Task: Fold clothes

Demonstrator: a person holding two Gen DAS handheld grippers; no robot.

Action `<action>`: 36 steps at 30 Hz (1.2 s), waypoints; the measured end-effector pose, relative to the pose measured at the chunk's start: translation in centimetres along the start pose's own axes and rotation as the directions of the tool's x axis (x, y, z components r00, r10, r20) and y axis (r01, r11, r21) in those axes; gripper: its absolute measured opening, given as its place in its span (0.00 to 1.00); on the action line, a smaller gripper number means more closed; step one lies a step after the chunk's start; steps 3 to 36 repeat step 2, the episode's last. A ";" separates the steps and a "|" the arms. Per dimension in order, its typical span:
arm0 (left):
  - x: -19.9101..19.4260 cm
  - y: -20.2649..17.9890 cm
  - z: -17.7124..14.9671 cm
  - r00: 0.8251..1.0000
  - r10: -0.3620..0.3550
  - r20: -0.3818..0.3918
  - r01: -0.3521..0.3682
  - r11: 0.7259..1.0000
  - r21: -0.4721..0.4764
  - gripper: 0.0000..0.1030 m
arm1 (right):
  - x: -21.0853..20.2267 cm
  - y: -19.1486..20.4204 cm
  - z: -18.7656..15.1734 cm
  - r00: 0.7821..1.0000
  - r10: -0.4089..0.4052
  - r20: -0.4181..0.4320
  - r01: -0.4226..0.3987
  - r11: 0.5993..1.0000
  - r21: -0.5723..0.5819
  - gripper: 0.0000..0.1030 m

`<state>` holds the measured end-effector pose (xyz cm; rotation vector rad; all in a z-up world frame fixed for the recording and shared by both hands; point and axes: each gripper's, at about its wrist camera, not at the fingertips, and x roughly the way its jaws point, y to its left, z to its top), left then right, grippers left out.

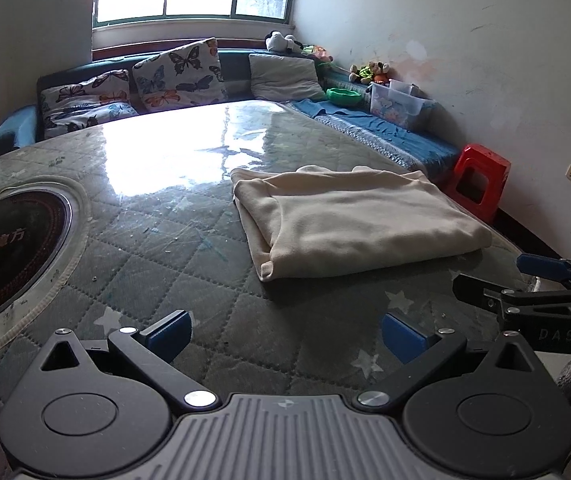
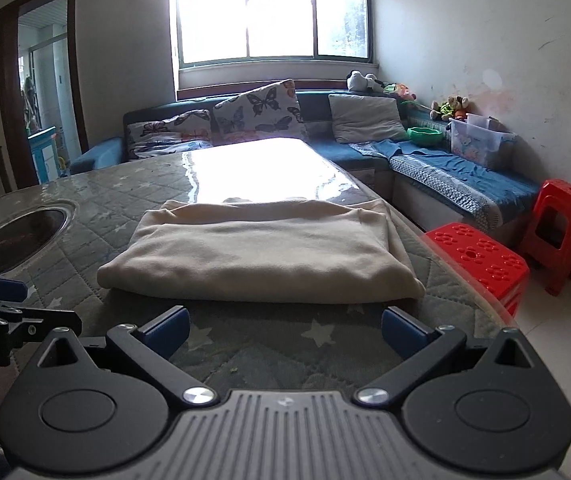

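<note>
Both my left gripper (image 1: 287,334) and right gripper (image 2: 285,330) hang spread wide and empty over the quilted table (image 1: 189,240), just short of the cream garment (image 2: 261,256), which seems folded, perhaps finished, though its far edge is glare-hidden.

I see a cream garment (image 2: 261,252) lying folded into a flat rectangular bundle, just ahead of my right gripper (image 2: 285,330). From my left gripper (image 1: 285,334) it sits forward and right.
</note>
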<state>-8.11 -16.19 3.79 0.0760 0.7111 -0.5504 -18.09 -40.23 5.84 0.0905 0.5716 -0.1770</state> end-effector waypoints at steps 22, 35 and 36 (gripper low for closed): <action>-0.2 0.1 -0.1 1.000 -0.006 0.004 0.006 1.000 0.004 1.00 | -0.2 0.3 -0.1 1.000 -0.008 -0.001 0.008 1.000 -0.005 1.00; -0.2 0.1 -0.1 1.000 -0.006 0.004 0.006 1.000 0.004 1.00 | -0.2 0.3 -0.1 1.000 -0.008 -0.001 0.008 1.000 -0.005 1.00; -0.2 0.1 -0.1 1.000 -0.006 0.004 0.006 1.000 0.004 1.00 | -0.2 0.3 -0.1 1.000 -0.008 -0.001 0.008 1.000 -0.005 1.00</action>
